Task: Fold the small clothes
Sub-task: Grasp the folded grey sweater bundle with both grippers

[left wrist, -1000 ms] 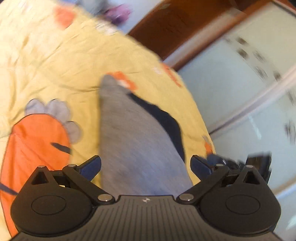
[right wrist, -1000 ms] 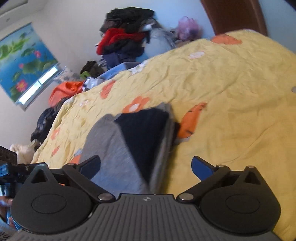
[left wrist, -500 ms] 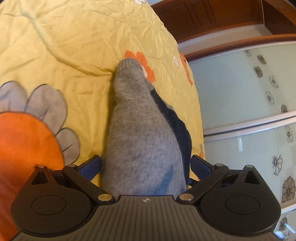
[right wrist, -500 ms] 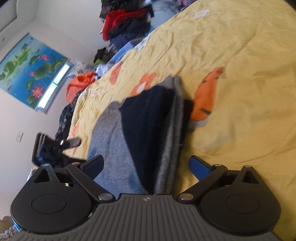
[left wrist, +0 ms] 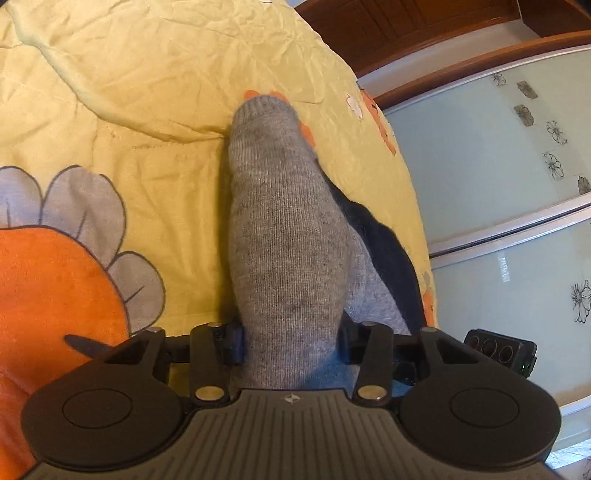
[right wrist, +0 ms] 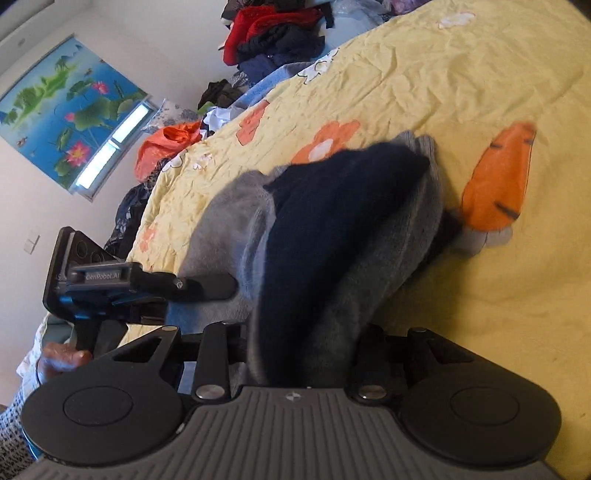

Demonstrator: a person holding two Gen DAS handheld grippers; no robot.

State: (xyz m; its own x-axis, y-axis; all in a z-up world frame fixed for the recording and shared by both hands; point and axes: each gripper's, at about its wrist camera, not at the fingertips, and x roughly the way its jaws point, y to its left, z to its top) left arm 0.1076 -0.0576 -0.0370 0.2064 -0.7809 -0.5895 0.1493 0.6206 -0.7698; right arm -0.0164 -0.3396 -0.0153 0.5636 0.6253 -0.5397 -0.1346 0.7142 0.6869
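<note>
Both grippers closing on the grey sock [left wrist: 288,236] lying on the bed [left wrist: 147,74]: left gripper [left wrist: 291,343] & right gripper [right wrist: 299,350] each w/ fabric between jaws. Pinch all layers, then lift evenly.

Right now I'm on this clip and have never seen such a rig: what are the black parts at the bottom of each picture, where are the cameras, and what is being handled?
No robot here: a person holds a pair of tongs in each hand, and a wide-angle camera on each looks forward along its fingers. The black discs and bars at the bottom are the tongs themselves. One picture is from the left tongs, the other from the right tongs. In the right view the left tongs appear from the side, with the person's hand below. The surface is a bed with a yellow quilt printed with orange flowers. On it lies a grey sock over a dark sock. Both tongs are closing, each with sock fabric between its fingers. Clothes are piled beyond the bed.
</note>
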